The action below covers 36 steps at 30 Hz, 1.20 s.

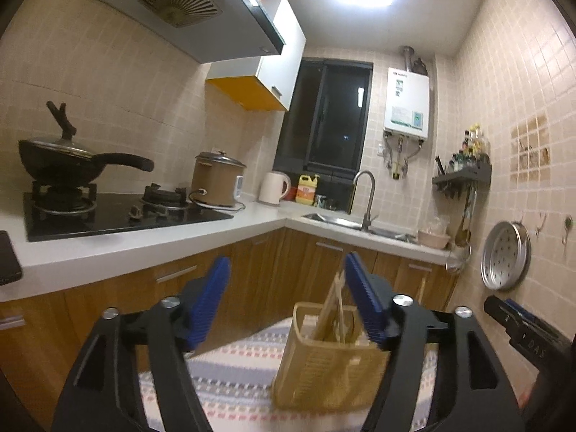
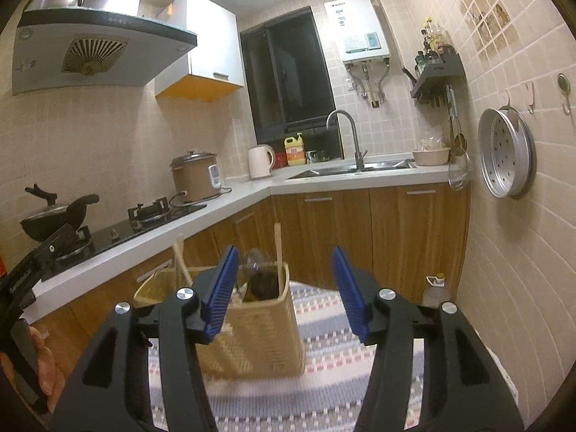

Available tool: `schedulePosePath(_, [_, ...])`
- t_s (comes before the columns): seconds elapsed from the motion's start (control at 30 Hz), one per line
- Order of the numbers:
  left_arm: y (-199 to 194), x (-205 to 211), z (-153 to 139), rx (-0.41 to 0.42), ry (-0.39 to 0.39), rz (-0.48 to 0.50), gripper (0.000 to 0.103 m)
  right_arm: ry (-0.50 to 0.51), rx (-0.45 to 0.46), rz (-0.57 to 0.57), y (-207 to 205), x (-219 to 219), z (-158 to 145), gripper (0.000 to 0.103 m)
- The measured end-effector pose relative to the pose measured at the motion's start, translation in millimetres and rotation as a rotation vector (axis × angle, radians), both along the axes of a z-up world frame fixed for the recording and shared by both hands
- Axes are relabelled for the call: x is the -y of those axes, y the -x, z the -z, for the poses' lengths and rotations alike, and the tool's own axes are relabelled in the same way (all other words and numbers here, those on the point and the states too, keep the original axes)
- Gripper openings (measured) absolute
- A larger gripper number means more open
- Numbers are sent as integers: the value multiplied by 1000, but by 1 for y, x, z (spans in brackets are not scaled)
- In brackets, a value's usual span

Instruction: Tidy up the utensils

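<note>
No label reads clearly. The left gripper (image 1: 286, 298) and right gripper (image 2: 284, 289) both stand released, empty, pointing roughly level, near the tan woven plastic utensil basket (image 2: 259, 334).

One basket (image 2: 259, 327) stands at 6 o'clock with two sticks (image 2: 278, 248). One wok (image 1: 61, 160), one kettle (image 1: 272, 187), two grippers (image 1: 288, 298).

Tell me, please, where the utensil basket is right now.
The woven utensil basket stands on the striped cloth, low centre in both wrist views, before the wooden cabinets.
</note>
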<state>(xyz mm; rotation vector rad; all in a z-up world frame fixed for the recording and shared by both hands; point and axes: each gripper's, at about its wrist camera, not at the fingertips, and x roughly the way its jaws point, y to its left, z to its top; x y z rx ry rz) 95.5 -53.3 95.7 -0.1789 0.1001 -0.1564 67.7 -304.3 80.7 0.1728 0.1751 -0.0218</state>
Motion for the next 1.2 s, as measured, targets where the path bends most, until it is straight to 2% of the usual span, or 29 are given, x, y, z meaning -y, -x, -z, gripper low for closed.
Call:
schedulePosePath(0.2, [20, 2, 29, -110, -39, -17, 89, 44, -80, 8, 11, -16, 20, 59])
schedulePosePath(0.3, [22, 7, 53, -155, -80, -76, 91, 62, -100, 27, 15, -23, 37, 60])
schedulePosePath(0.37, [22, 12, 71, -157, -111, -122, 91, 63, -77, 50, 18, -25, 45, 60])
schedulePosePath(0.47, [23, 13, 86, -154, -87, -153, 91, 78, -57, 87, 20, -29, 56, 60])
schedulePosePath(0.53, [26, 15, 84, -139, -83, -146, 91, 95, -55, 79, 19, -31, 56, 60])
schedulePosePath(0.63, [32, 19, 84, -76, -141, -209, 95, 137, -46, 86, 18, -37, 59, 60])
schedulePosePath(0.67, [29, 20, 86, -85, -171, -216, 95, 138, -48, 86, 18, -37, 61, 60])
schedulePosePath(0.8, [25, 24, 89, -116, -198, -208, 95, 162, -60, 93, 17, -40, 68, 60])
schedulePosePath(1.2, [31, 41, 91, -90, -282, -190, 95, 150, -75, 108, 19, -34, 68, 64])
